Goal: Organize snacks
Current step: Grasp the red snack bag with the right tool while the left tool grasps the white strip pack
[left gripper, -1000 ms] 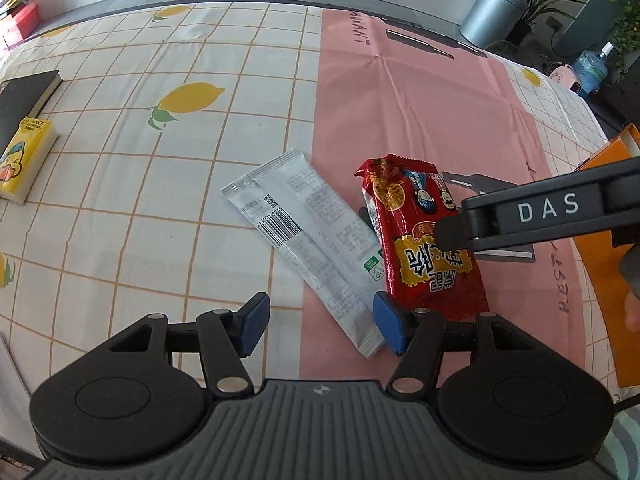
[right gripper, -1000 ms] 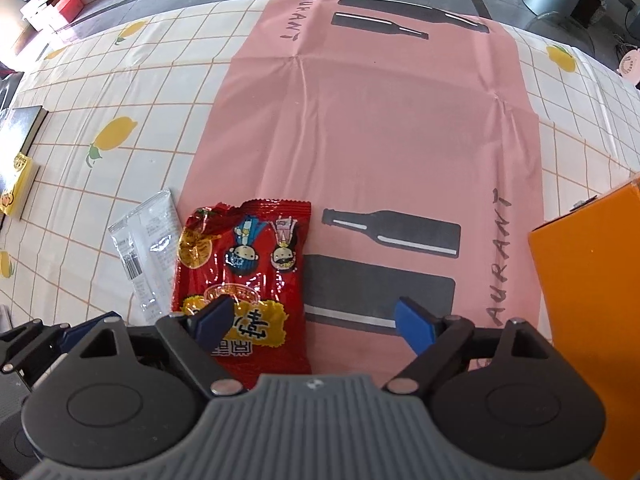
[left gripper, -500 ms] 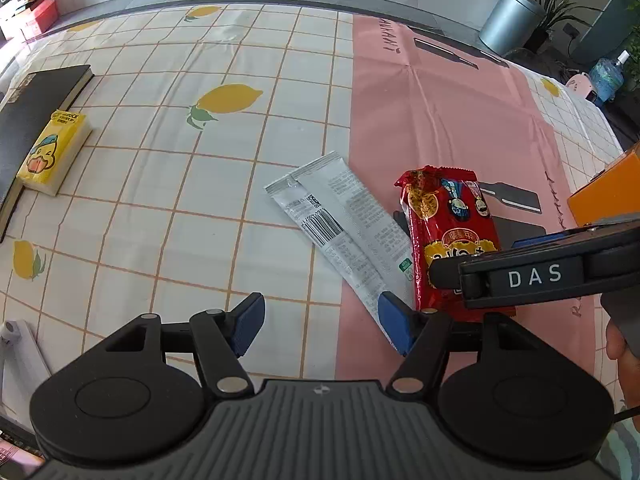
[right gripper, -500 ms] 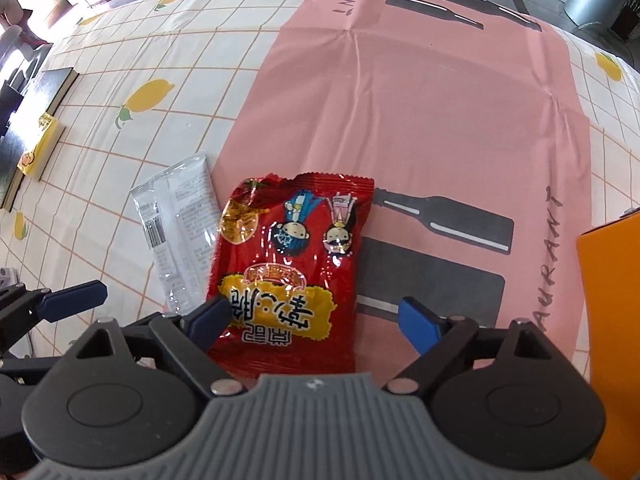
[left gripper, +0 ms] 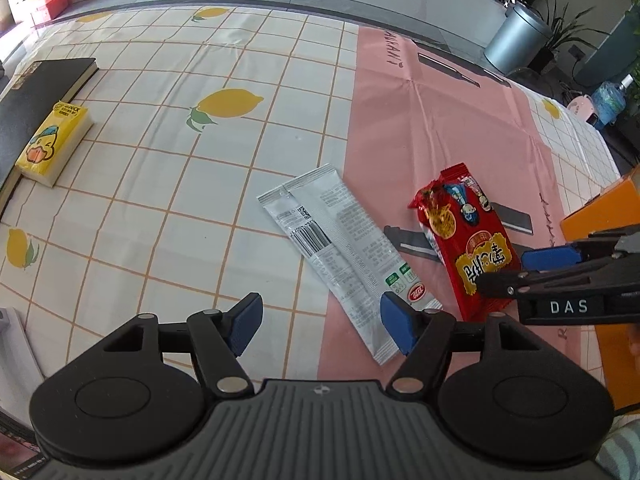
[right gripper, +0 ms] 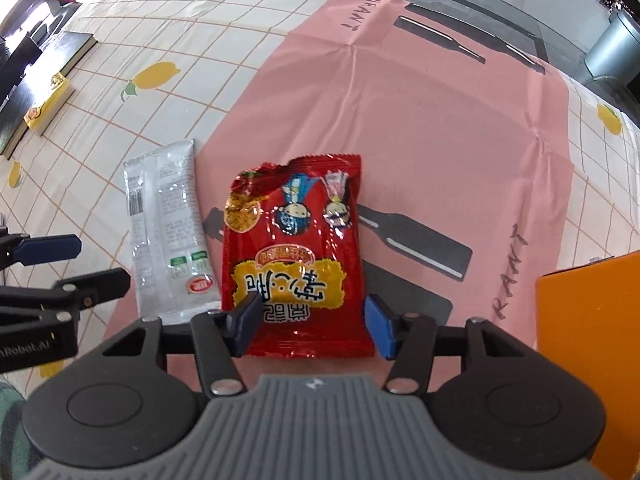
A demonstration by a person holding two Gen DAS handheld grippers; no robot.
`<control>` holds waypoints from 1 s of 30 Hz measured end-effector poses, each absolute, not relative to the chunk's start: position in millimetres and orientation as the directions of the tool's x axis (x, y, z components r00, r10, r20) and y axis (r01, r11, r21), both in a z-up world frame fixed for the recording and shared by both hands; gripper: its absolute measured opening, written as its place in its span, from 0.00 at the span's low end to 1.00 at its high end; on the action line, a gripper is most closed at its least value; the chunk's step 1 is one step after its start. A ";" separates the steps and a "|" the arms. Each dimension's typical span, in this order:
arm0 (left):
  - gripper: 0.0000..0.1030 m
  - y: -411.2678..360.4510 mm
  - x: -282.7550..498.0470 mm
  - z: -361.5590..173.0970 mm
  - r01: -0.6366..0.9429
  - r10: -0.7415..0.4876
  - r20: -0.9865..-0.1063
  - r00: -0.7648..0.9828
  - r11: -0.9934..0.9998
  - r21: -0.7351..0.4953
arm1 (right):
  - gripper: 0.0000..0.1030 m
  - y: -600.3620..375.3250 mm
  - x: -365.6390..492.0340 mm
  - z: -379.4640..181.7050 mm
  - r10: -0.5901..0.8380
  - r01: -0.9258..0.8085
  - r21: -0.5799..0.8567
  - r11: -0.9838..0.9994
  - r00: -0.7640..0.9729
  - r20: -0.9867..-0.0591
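Note:
A red snack packet (right gripper: pixel 298 256) lies on the pink cloth, with its near end between the open fingers of my right gripper (right gripper: pixel 312 322); the jaws stand on either side of it, not pressing. It also shows in the left wrist view (left gripper: pixel 464 240). A silver-white snack sachet (left gripper: pixel 344 256) lies beside it to the left, also seen in the right wrist view (right gripper: pixel 170 232). My left gripper (left gripper: pixel 322 326) is open and empty, its right finger over the sachet's near end.
An orange box (right gripper: pixel 588 352) stands at the right. A yellow tissue pack (left gripper: pixel 54 140) and a black book (left gripper: pixel 36 96) lie at the far left. A checked lemon tablecloth (left gripper: pixel 160 160) covers the table. A grey bin (left gripper: pixel 516 38) stands beyond the table.
My right gripper has closed in over the red packet so it now sits between the fingers. My left gripper has pulled back and left, away from the sachet.

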State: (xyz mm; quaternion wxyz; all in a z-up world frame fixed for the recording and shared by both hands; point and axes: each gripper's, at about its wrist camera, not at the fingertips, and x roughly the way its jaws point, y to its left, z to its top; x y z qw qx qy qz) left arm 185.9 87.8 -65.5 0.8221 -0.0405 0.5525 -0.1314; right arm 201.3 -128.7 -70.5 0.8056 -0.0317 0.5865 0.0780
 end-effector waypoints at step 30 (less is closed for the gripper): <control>0.74 23.3 222.4 -83.4 0.002 -0.025 -0.932 0.361 1.000 -0.026 | 0.73 -122.5 219.4 -76.5 0.166 -0.341 0.039 0.939 0.352 -0.921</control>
